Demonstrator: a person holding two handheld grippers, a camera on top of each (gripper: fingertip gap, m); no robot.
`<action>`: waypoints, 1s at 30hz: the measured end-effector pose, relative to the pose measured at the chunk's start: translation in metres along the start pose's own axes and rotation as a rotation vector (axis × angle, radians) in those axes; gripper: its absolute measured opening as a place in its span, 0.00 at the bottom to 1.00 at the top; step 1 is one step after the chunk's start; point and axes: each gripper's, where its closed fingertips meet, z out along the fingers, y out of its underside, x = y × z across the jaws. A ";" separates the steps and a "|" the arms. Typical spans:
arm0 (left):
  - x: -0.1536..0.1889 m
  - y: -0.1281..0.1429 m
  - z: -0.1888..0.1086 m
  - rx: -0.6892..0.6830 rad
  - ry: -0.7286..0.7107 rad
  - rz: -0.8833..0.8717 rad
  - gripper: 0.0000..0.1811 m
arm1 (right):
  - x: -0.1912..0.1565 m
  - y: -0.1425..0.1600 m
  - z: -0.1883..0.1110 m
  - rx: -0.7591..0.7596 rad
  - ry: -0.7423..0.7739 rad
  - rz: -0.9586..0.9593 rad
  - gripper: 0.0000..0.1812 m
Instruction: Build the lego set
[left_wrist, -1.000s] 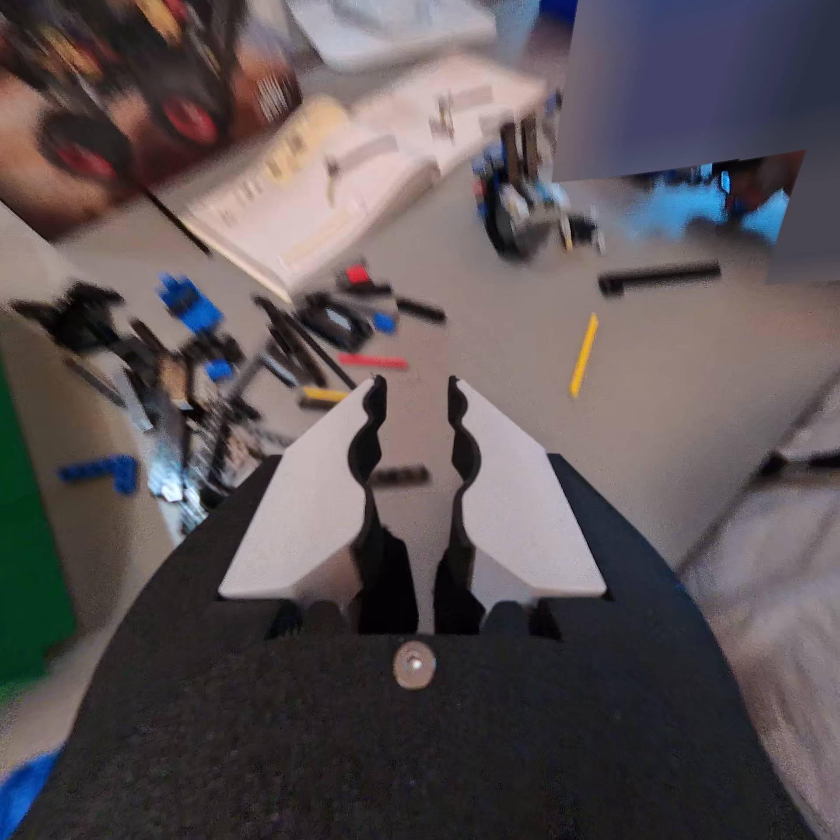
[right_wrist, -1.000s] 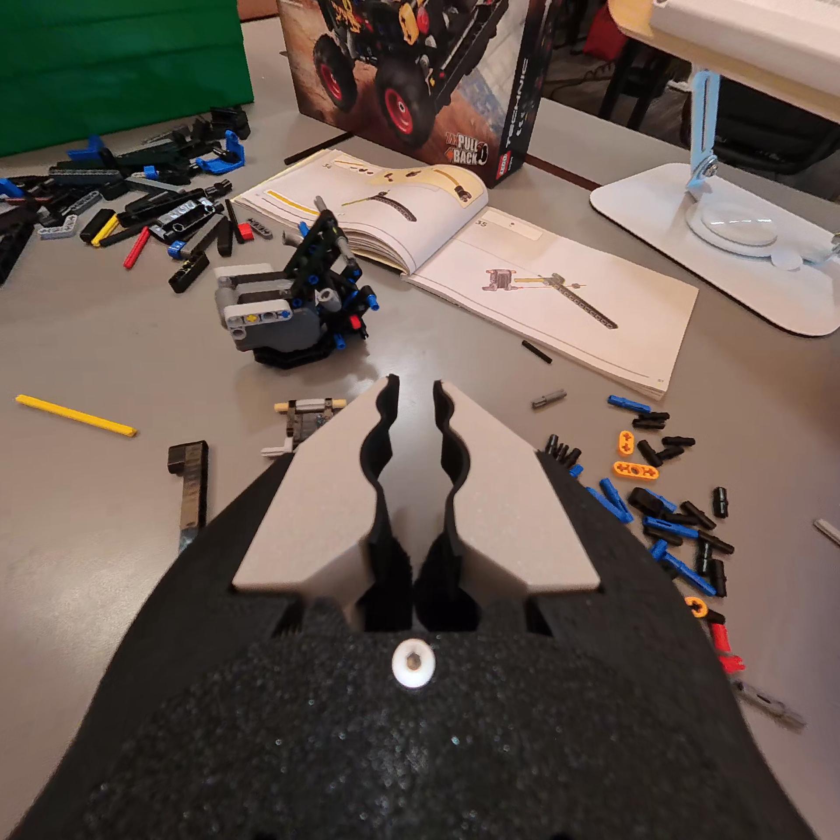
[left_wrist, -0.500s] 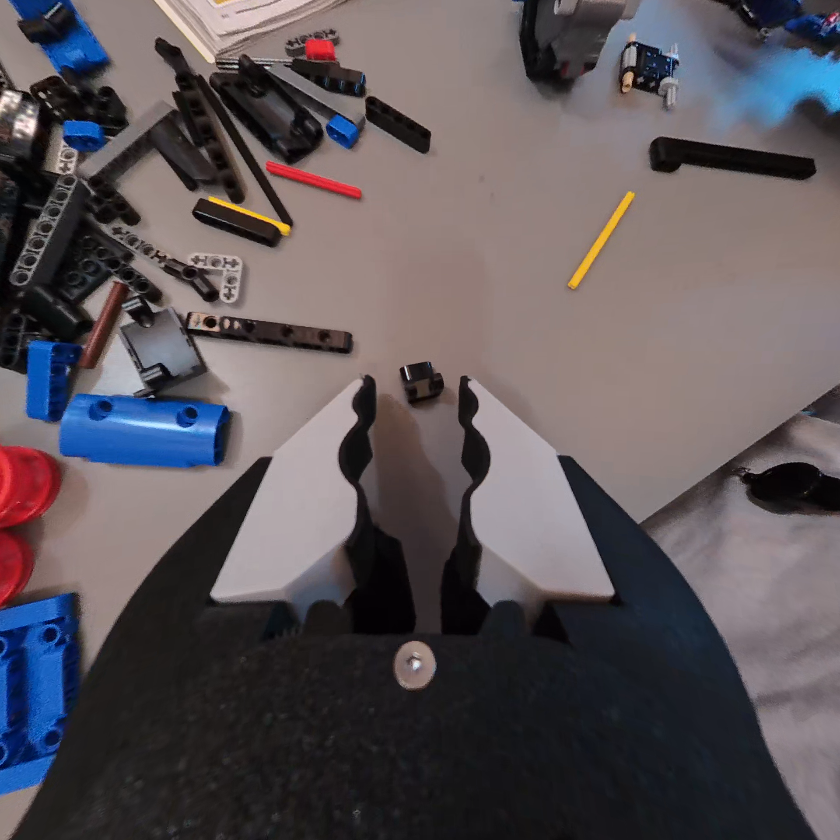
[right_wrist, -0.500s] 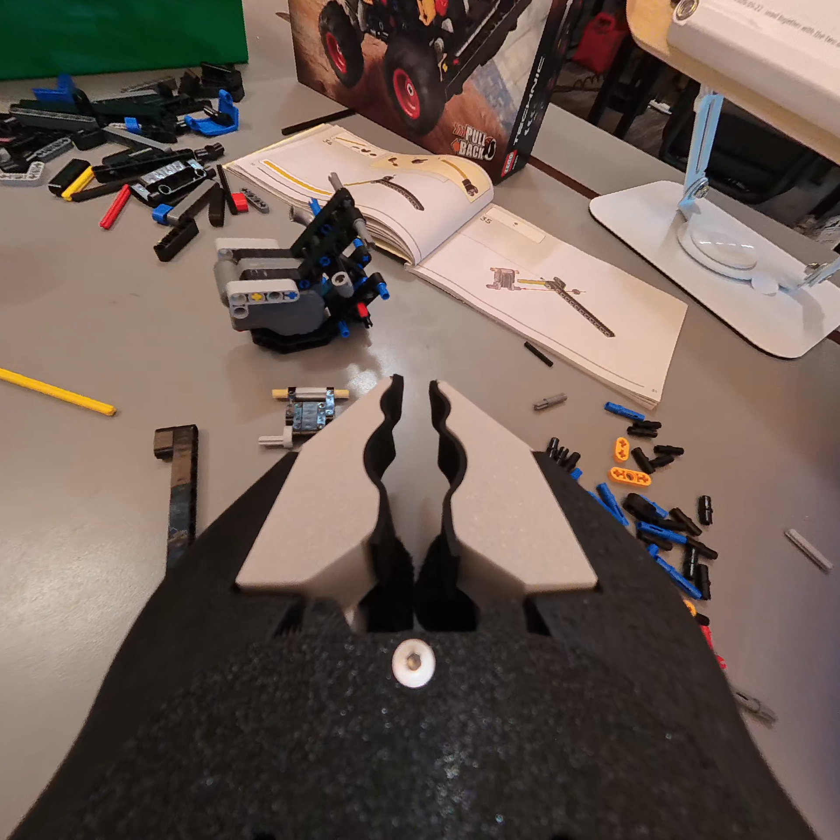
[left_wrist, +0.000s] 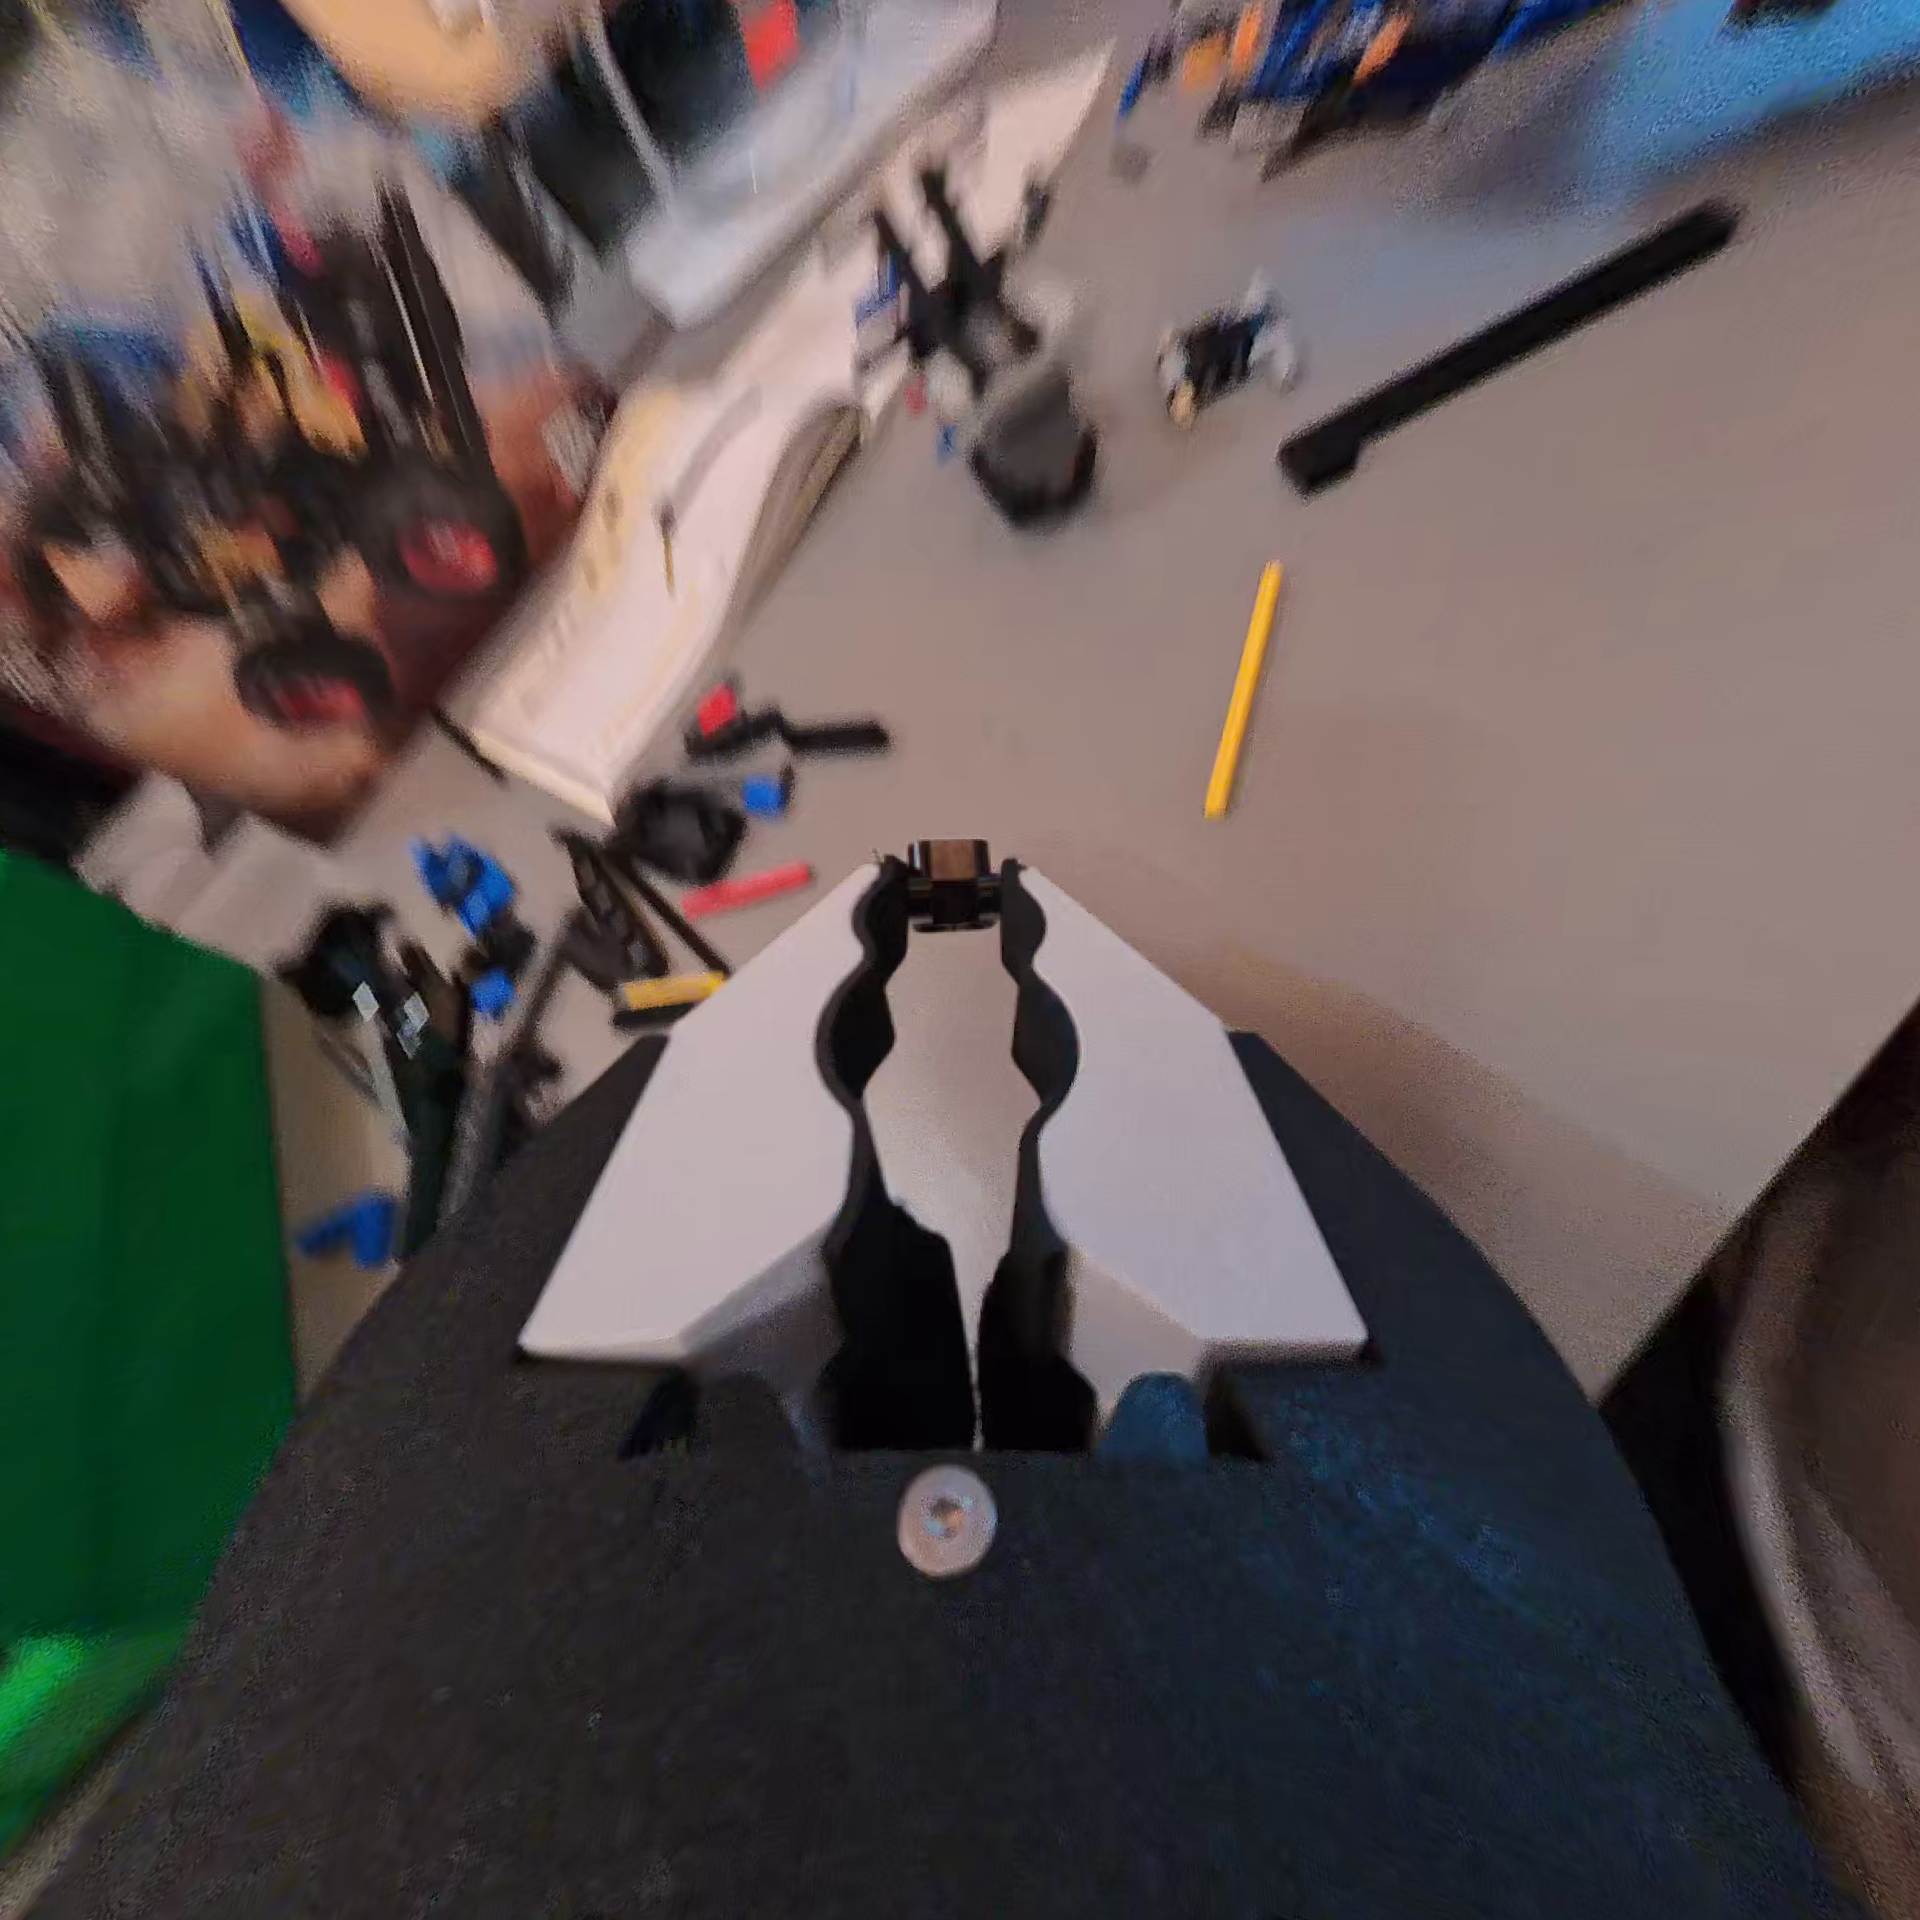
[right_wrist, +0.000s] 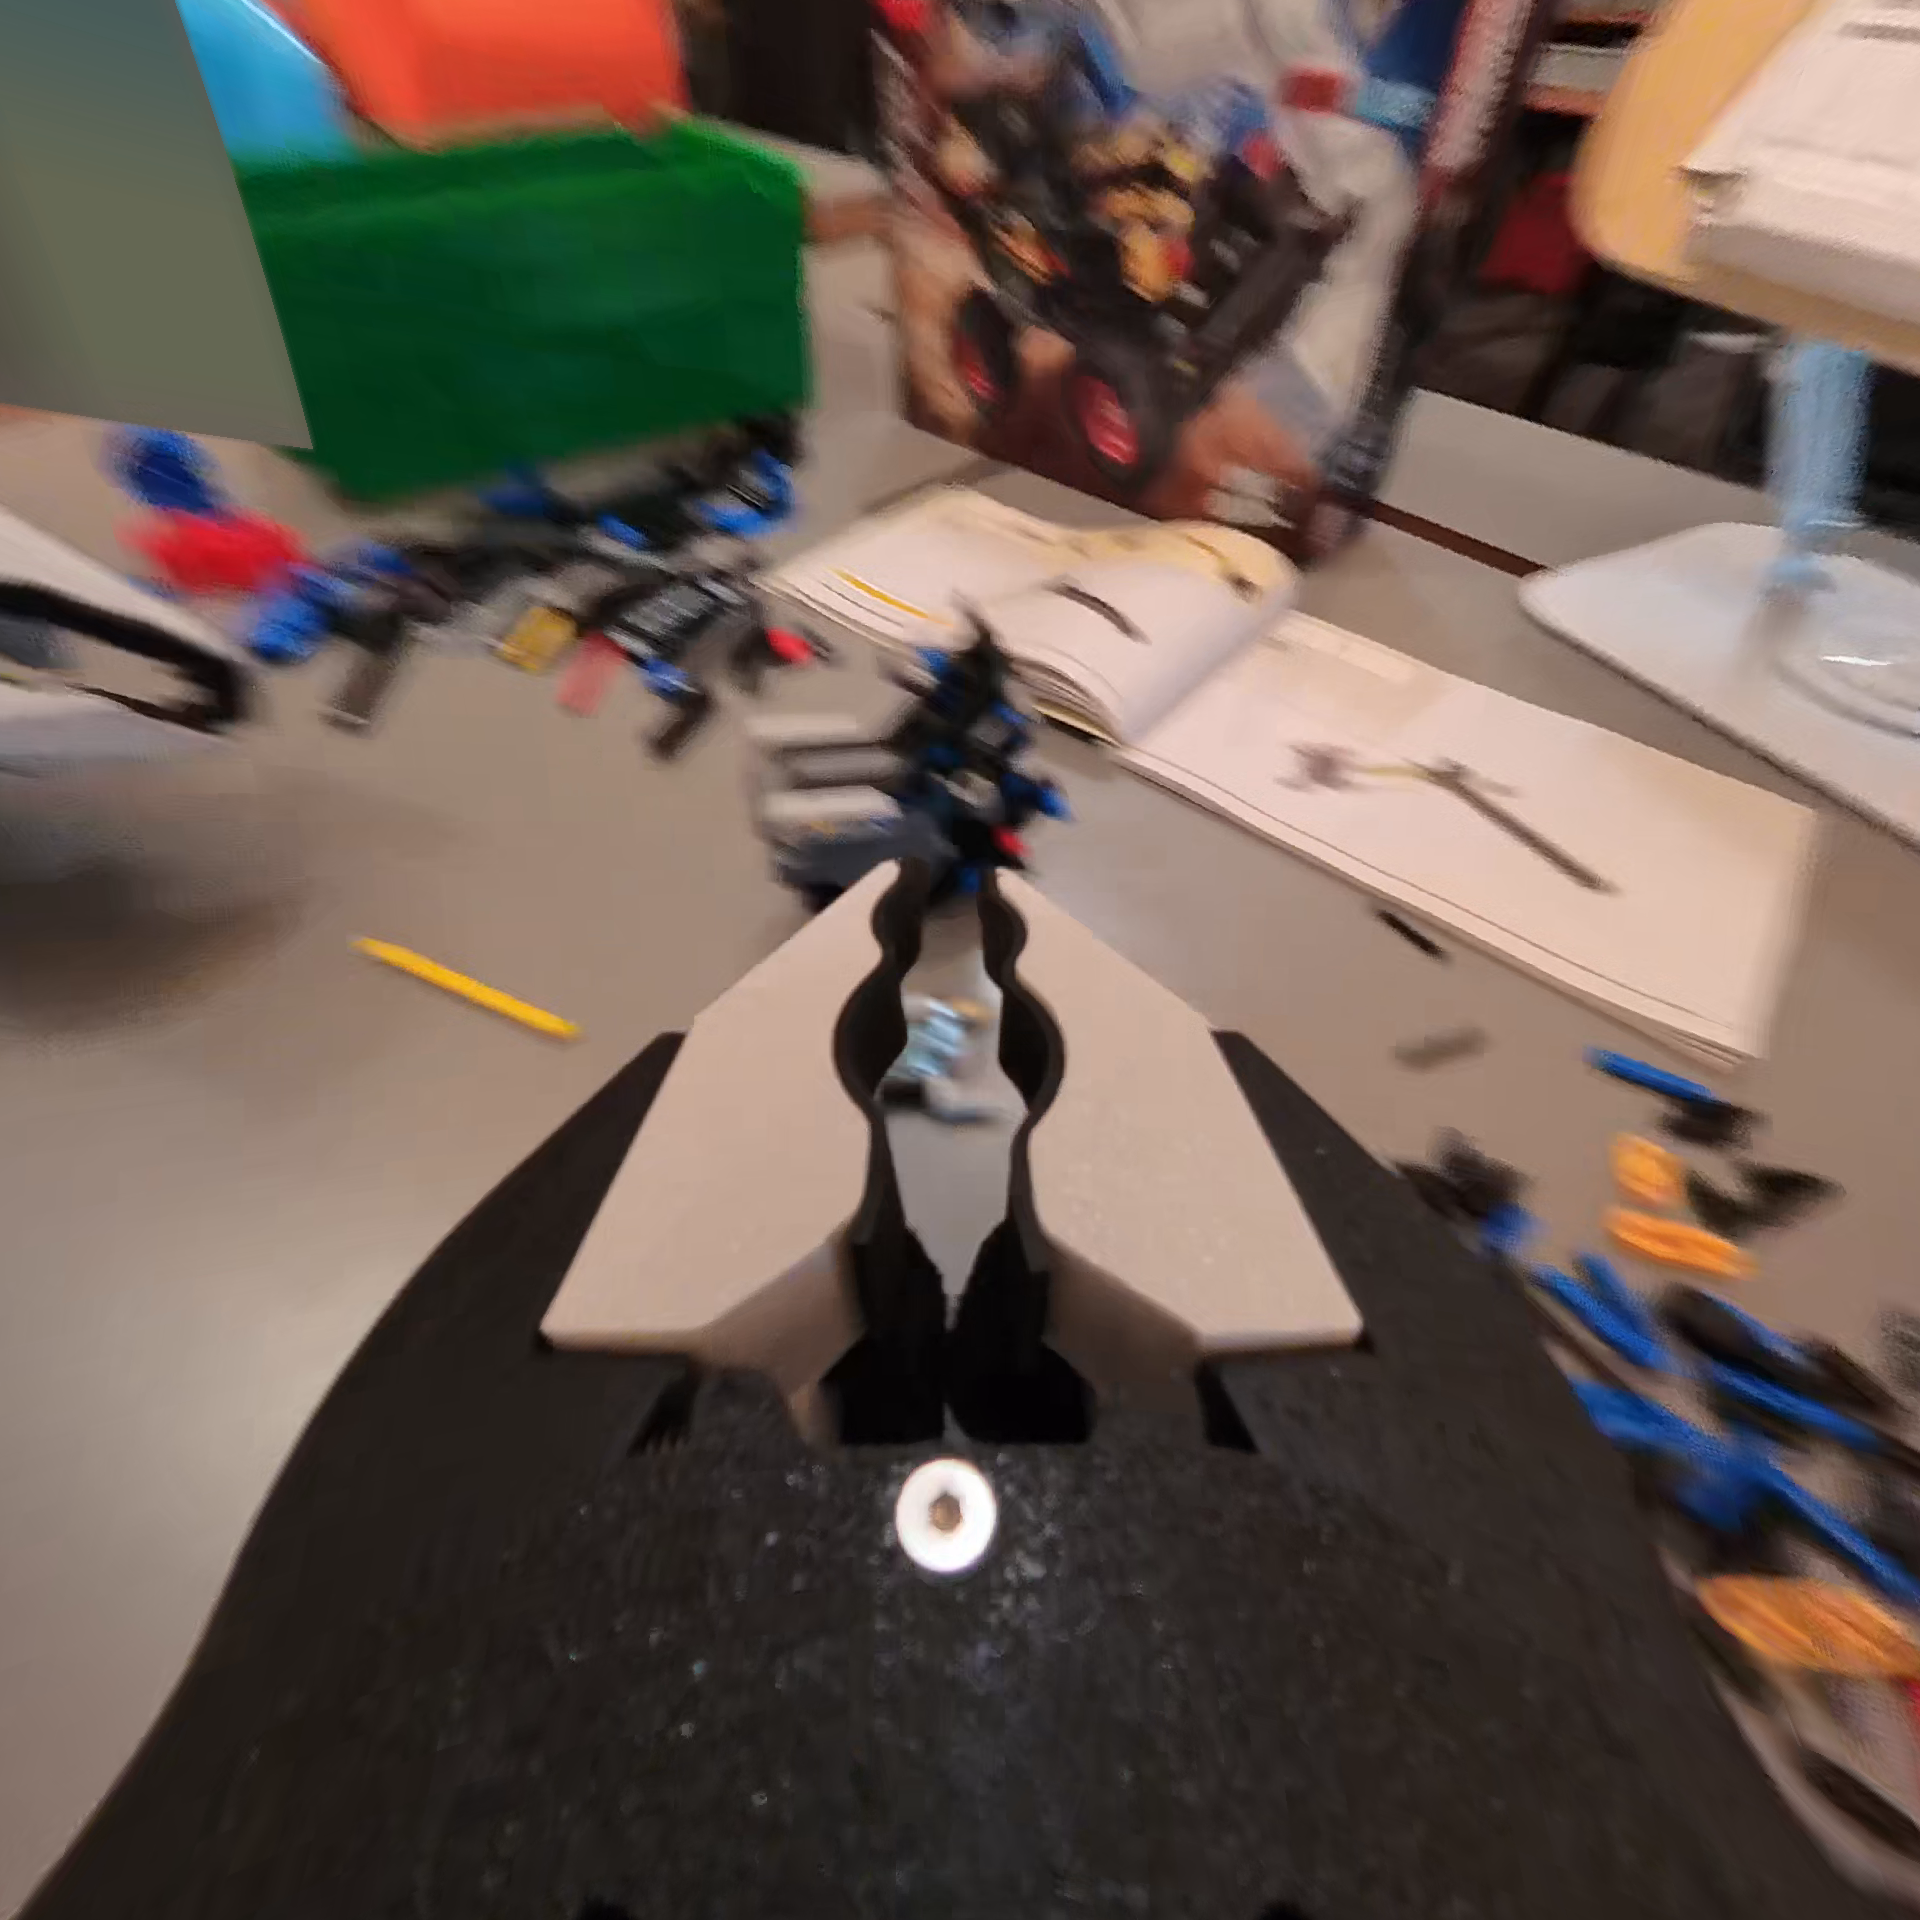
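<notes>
A grey counter (left_wrist: 1455, 831) is strewn with loose lego parts. The half-built lego model (right_wrist: 914, 790) sits mid-counter. The left claw (left_wrist: 948, 883) pinches a small black connector (left_wrist: 945, 883) by its tips alone; it could slip. The right claw (right_wrist: 940, 894) is narrow and empty.

Open grey desk (left_wrist: 1507, 831) runs wide to the right of the yellow rod (left_wrist: 1242, 691), bounded by the long black beam (left_wrist: 1507, 343) beyond. Left side is choked with loose pieces (left_wrist: 582, 935). Ahead, the half-built model (right_wrist: 914, 790) and open booklet (right_wrist: 1351, 769) block passage.
</notes>
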 end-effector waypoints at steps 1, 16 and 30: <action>0.000 -0.014 0.000 0.073 -0.013 0.051 0.09 | -0.021 -0.012 0.000 0.050 -0.118 0.061 0.05; 0.034 -0.089 0.029 0.362 0.049 0.412 0.09 | -0.138 -0.028 0.012 0.033 -0.696 0.251 0.07; 0.039 -0.098 0.030 0.400 0.093 0.275 0.08 | -0.130 -0.024 0.017 0.025 -0.675 0.326 0.00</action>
